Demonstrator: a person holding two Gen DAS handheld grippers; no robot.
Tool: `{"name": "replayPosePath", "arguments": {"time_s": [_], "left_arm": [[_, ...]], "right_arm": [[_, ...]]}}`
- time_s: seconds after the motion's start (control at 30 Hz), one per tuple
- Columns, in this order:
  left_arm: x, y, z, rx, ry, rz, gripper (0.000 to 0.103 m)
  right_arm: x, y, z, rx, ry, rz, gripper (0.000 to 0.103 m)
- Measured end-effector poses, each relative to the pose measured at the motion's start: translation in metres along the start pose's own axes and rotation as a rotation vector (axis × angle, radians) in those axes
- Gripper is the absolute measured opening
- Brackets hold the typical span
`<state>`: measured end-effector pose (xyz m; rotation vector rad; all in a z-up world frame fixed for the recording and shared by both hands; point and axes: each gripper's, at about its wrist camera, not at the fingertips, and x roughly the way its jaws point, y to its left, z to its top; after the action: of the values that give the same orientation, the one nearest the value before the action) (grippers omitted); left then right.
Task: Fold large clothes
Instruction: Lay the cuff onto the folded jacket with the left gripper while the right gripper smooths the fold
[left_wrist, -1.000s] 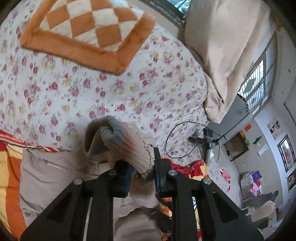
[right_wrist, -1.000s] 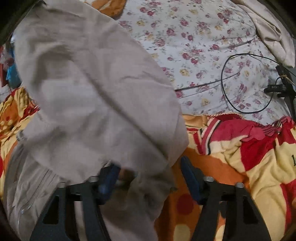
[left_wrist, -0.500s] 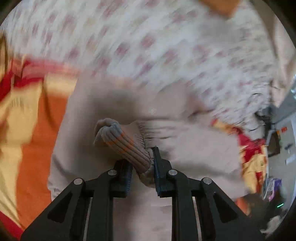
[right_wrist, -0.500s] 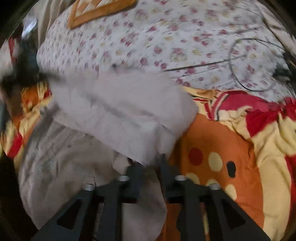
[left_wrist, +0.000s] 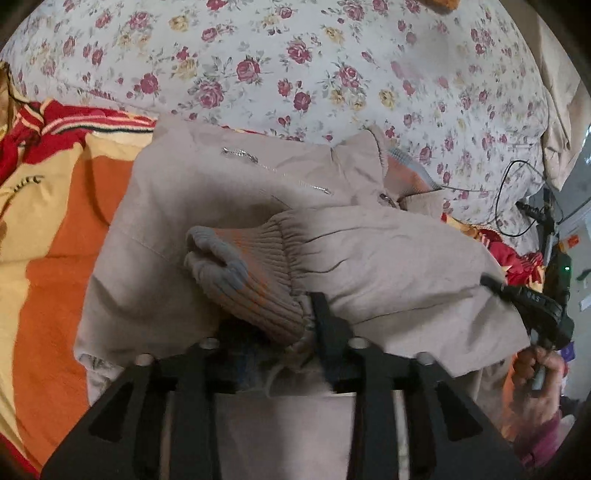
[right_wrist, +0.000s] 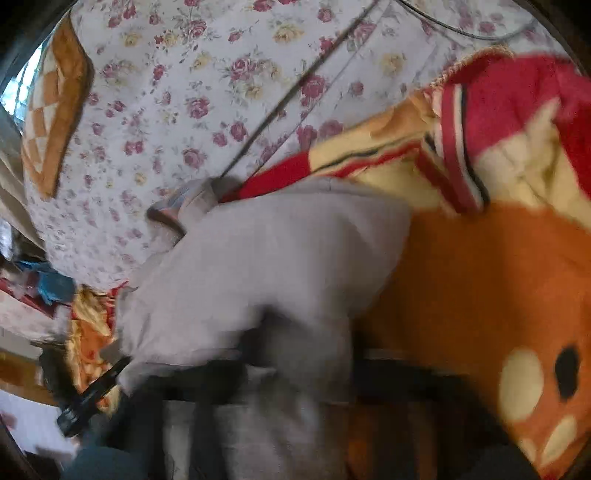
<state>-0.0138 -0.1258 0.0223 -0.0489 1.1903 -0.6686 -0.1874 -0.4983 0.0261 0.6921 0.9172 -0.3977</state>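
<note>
- Beige zip-front jacket with ribbed knit cuffs (left_wrist: 229, 206) lies on the bed, on the orange, yellow and red fleece blanket (left_wrist: 48, 229), its collar end toward the white rose-print bedsheet (left_wrist: 295, 66).
- One sleeve (left_wrist: 388, 266) is laid across the jacket's front; its grey-and-orange ribbed cuff (left_wrist: 243, 277) sits over the chest panel, just below the zip line.
- Left gripper (left_wrist: 280, 332): fingers clenched on the sleeve right at the cuff seam, cloth bunched between them.
- Right gripper (right_wrist: 295, 365): view is motion-blurred and beige cloth drapes over the fingers; whether they grasp it or stand apart cannot be told. From the left wrist view, the right gripper sits at the far edge of the folded sleeve, touching or nearly touching it.
- Progress, as a judgement: early-to-middle. Sleeve fold-in on one side looks about done but not yet released. The other sleeve's position is not visible.
- Left to do, likely: let go of the cuff, smooth the sleeve, bring the other side in if needed, then fold the body bottom to collar.
- Surroundings: orange-and-cream checked plush cushion (right_wrist: 55, 114) on the bedsheet; black cable (left_wrist: 513, 199) trailing over the sheet's edge.
</note>
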Motion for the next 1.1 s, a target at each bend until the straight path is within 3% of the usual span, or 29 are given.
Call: {"name": "replayPosePath", "arguments": {"time_s": [0.07, 0.1, 0.13, 0.2, 0.27, 0.33, 0.4, 0.47, 0.53, 0.6, 0.67, 0.73, 0.8, 0.93, 1.0, 1.1], "left_arm": [[0.000, -0.002, -0.002, 0.005, -0.012, -0.001, 0.054], [0.001, -0.004, -0.002, 0.015, -0.016, 0.007, 0.057], [0.002, -0.007, -0.003, 0.026, -0.015, 0.020, 0.057], [-0.001, -0.009, -0.003, 0.029, -0.012, 0.026, 0.057], [-0.007, -0.007, -0.003, 0.010, -0.020, 0.003, 0.059], [-0.013, -0.003, -0.003, -0.013, -0.032, 0.000, 0.061], [-0.018, 0.000, -0.004, -0.021, -0.044, 0.009, 0.063], [-0.019, 0.004, -0.007, -0.031, -0.051, 0.043, 0.066], [-0.014, 0.007, -0.010, -0.047, -0.035, 0.089, 0.066], [-0.013, 0.010, -0.015, -0.053, -0.029, 0.098, 0.068], [-0.018, 0.008, -0.018, -0.028, -0.030, 0.121, 0.069], [-0.032, 0.007, -0.021, -0.010, -0.040, 0.125, 0.069], [-0.048, 0.008, -0.023, -0.002, -0.086, 0.115, 0.070], [-0.059, 0.015, -0.017, -0.023, -0.156, 0.143, 0.074], [-0.050, 0.019, -0.013, -0.043, -0.150, 0.153, 0.074], [-0.030, 0.027, -0.012, -0.056, -0.141, 0.176, 0.074]], "right_arm": [[-0.010, 0.009, 0.001, -0.122, -0.140, -0.160, 0.002], [-0.003, 0.005, 0.002, -0.132, -0.118, -0.245, 0.001], [0.006, -0.005, 0.002, -0.099, -0.060, -0.263, 0.001], [0.003, -0.021, -0.002, -0.007, -0.009, -0.196, 0.008], [-0.020, -0.029, -0.009, 0.056, -0.033, -0.108, 0.011], [-0.044, -0.024, -0.016, 0.056, -0.042, -0.042, 0.029], [-0.066, -0.010, -0.028, 0.039, -0.072, 0.028, 0.060], [-0.073, 0.004, -0.031, -0.024, -0.064, 0.044, 0.061], [-0.067, 0.022, -0.040, -0.151, -0.031, -0.042, 0.055], [-0.035, 0.028, -0.053, -0.208, 0.053, -0.194, 0.044], [-0.026, 0.018, -0.063, -0.179, 0.089, -0.208, 0.043], [-0.037, 0.024, -0.064, -0.177, 0.062, -0.229, 0.042], [-0.057, 0.036, -0.061, -0.190, 0.001, -0.249, 0.047], [-0.080, 0.066, -0.056, -0.221, -0.095, -0.166, 0.053], [-0.072, 0.088, -0.055, -0.256, -0.087, -0.109, 0.052], [-0.044, 0.107, -0.061, -0.311, -0.052, -0.089, 0.048]]}}
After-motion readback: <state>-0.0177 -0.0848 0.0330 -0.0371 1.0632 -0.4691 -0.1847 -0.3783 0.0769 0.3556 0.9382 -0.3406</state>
